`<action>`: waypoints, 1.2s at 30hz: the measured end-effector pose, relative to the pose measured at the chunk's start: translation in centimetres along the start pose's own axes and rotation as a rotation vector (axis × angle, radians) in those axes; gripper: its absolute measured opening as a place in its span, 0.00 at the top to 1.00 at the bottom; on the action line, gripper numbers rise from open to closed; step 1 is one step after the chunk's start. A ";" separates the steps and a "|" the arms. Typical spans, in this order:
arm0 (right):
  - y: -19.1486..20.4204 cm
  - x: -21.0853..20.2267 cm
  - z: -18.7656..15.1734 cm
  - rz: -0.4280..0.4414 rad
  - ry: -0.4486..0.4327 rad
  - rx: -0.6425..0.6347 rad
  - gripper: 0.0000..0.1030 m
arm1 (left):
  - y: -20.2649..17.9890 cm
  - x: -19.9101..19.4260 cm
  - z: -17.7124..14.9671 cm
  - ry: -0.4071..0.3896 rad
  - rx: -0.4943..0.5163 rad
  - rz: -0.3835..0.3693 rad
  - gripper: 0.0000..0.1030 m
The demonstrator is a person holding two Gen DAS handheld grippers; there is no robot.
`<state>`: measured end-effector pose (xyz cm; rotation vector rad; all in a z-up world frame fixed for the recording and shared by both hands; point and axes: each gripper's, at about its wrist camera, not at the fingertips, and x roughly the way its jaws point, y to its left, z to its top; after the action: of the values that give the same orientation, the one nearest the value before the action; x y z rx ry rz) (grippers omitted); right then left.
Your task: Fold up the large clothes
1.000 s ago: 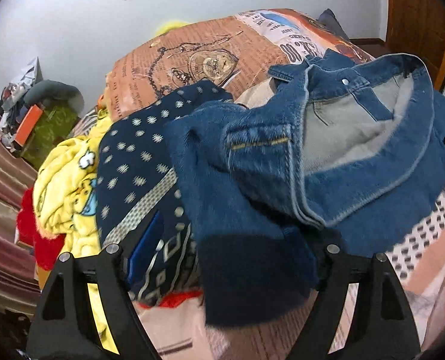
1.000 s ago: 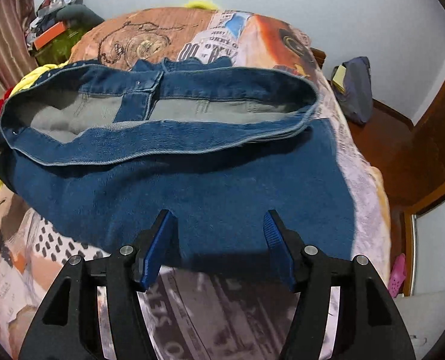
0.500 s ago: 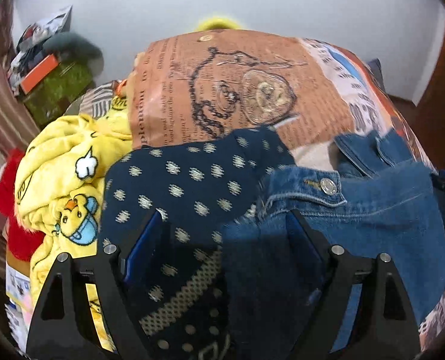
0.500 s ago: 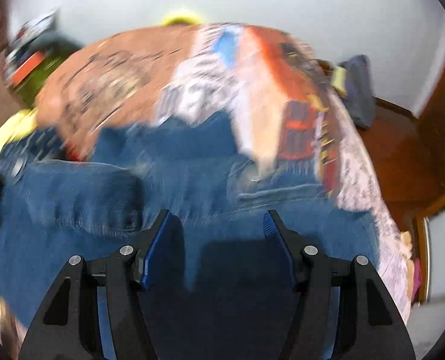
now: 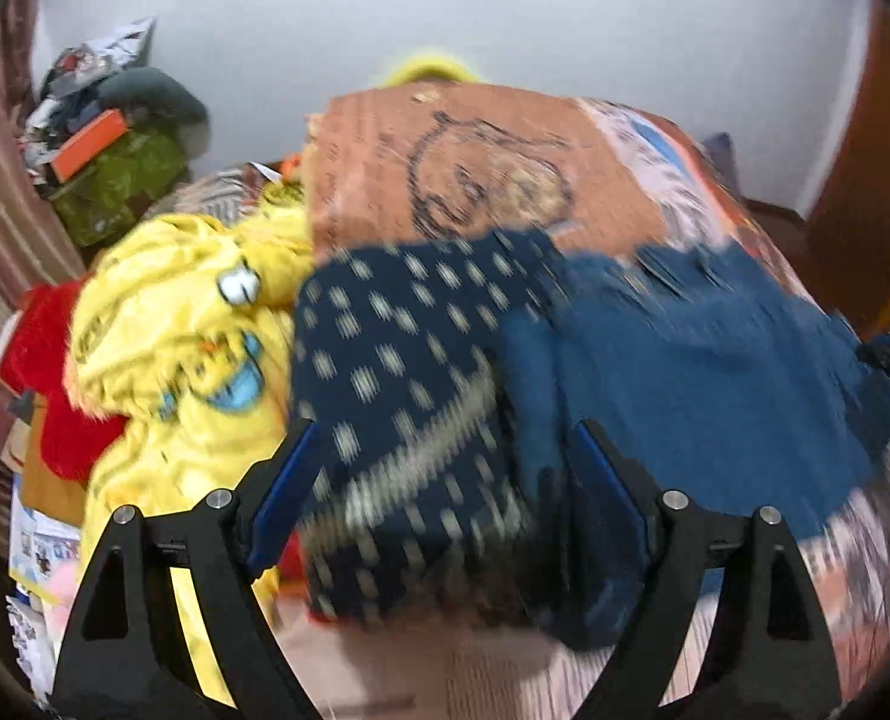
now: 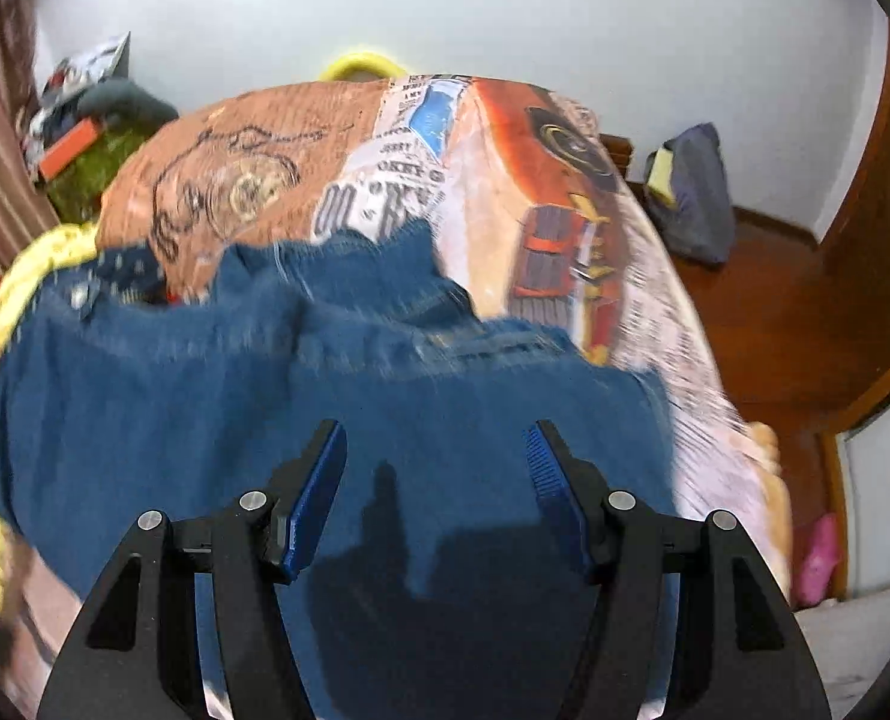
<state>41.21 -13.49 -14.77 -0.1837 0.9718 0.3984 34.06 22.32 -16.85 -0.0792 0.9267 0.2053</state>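
- Since a second ago the denim jacket [image 6: 336, 420] has gone from open, with its grey lining showing, to folded over on itself, blue outer side up
- It lies across the near end of the bed [image 6: 565, 192], its left edge against the navy dotted garment [image 5: 396, 360] in the unfolded pile, likely to keep the folding spot beside the pile
- Left gripper [image 5: 445, 486] hovers with jaws spread wide over both fabrics, gripping nothing
- Right gripper [image 6: 435, 480] hangs half-spread above the denim, pads clear, its shadow on the cloth
- Both look released, probably so the fold can settle
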 end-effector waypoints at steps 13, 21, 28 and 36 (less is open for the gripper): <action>-8.1 -1.5 -7.7 0.018 0.062 0.282 0.39 | -3.3 2.1 -6.8 0.185 -0.126 -0.269 0.60; -8.1 -1.2 -8.6 0.060 0.075 0.295 0.39 | -3.4 1.4 -7.0 0.104 -0.148 -0.200 0.86; -7.7 -0.4 -9.3 0.009 0.086 0.220 0.36 | -3.5 0.4 -7.4 0.083 -0.081 -0.144 0.84; -7.9 -0.8 -9.7 -0.031 0.072 0.174 0.33 | 0.7 1.4 -10.5 0.137 -0.089 0.062 0.83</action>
<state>36.56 -24.08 -19.68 -0.0552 1.0680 0.2779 26.47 21.56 -24.29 -0.1485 1.0573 0.3021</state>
